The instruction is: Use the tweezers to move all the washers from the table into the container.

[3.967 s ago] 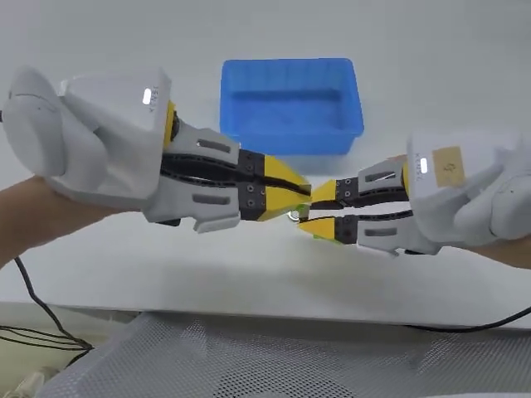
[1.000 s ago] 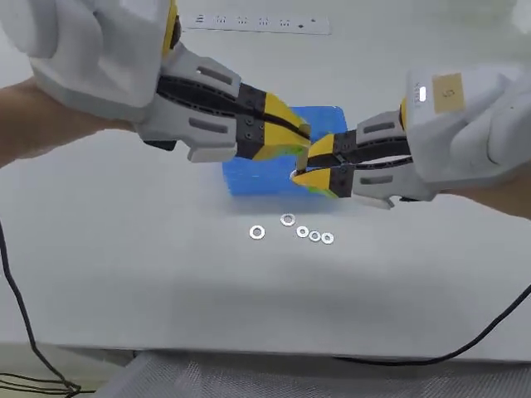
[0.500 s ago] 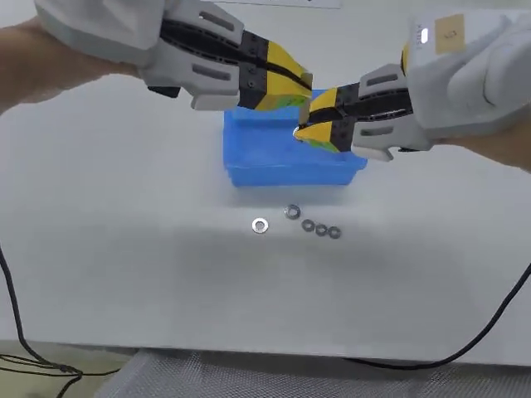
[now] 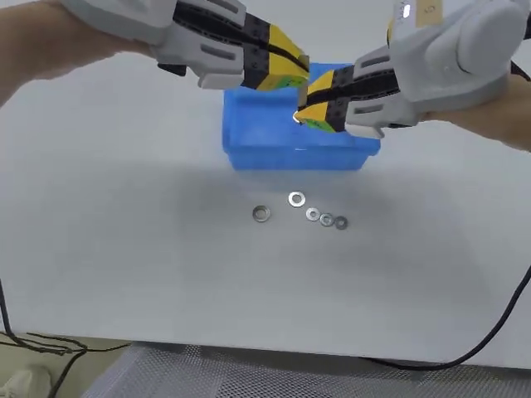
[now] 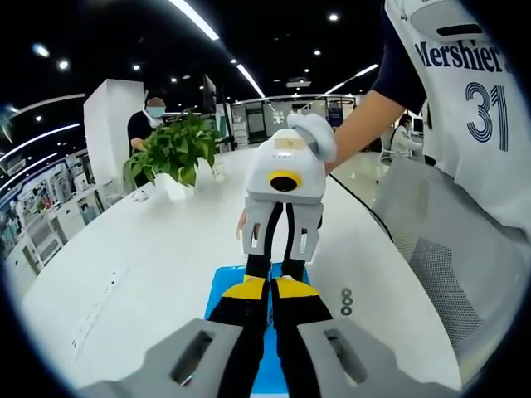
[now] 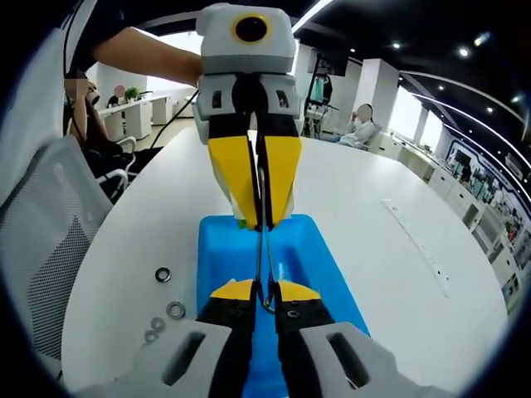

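While over container [image 4: 282, 157], L tool [image 4: 299, 71] + R tool [image 4: 302, 111] pinch tweezers [image 6: 264, 240] w/ washer [image 4: 296, 118].

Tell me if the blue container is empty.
Looks empty: the blue container shows a bare floor in the right gripper view, though the right gripper hides part.

- A white table [image 4: 124, 249] carries everything.
- A blue container [image 4: 282, 157] sits on it toward the far side.
- Five washers [image 4: 313, 214] lie loose on the table, near the container's front wall.
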Available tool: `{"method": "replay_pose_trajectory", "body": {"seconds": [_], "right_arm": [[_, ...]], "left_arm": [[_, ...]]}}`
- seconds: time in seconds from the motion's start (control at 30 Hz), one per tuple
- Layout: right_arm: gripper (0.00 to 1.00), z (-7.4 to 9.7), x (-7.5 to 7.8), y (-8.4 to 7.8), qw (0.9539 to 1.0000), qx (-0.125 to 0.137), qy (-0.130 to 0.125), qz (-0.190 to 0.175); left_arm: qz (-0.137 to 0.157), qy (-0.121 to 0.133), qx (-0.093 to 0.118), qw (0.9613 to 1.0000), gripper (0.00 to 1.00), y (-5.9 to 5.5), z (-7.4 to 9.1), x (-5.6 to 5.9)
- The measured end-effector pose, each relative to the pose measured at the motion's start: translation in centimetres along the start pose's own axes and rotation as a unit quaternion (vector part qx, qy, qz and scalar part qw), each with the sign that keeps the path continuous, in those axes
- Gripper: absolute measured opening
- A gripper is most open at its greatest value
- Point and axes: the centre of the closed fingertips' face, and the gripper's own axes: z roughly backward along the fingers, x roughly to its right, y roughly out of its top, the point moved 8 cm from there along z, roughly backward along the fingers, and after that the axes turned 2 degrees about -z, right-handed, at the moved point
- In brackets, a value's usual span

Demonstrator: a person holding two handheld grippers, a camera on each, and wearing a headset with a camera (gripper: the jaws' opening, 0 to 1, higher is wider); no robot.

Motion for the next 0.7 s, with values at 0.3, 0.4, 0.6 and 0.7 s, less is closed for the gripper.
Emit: {"method": "replay_pose_trajectory", "body": {"seconds": [0.3, 0.4, 0.6, 0.7], "right_arm": [[0.1, -0.49, -0.35, -0.64, 0.9997, -0.015, 0.01, -0.016], [0.1, -0.5, -0.39, -0.74, 0.9997, -0.018, 0.01, -0.016], [0.11, -0.14, -0.71, -0.46, 0.9997, -0.015, 0.001, -0.02], [0.14, 0.12, -0.69, -0.09, 0.9997, -0.011, -0.005, -0.021]], "left_arm": [[0.014, -0.007, -0.005, 0.9999, 0.05, -0.9, -0.55, -0.31], [0.014, -0.009, -0.005, 0.9999, 0.05, -1.03, -0.62, -0.38], [0.006, -0.01, -0.007, 0.9999, 0.05, -0.81, -0.49, -0.39], [0.003, -0.009, -0.008, 0.9999, 0.05, -0.78, -0.36, -0.44]]}}
